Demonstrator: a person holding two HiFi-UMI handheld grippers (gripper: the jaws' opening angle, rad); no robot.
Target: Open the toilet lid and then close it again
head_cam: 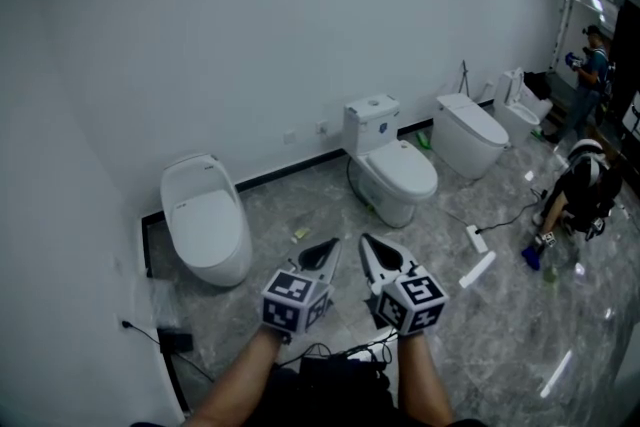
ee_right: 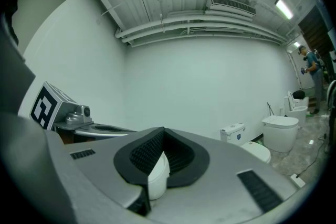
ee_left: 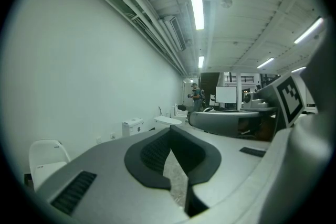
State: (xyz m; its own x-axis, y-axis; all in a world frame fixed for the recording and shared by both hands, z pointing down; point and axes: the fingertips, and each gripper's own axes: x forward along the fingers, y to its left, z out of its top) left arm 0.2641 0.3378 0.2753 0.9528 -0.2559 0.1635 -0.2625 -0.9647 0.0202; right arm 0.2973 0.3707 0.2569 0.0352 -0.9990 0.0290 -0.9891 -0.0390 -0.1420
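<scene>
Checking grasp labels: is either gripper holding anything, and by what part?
Nothing is held. The left gripper and right gripper are both shut on nothing, in the air short of the nearest toilet, whose lid is down.

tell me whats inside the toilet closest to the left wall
Nothing inside shows. The nearest toilet has its white lid shut flat over the top, so the bowl underneath is fully covered.

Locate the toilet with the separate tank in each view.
Head view: the toilet with the tank stands centre, against the wall, second from left.
Left gripper view: only its tank shows, left of centre, low by the wall.
Right gripper view: lower right, tank and bowl both visible.
Shared landmark: the standing person at the row's far end.
</scene>
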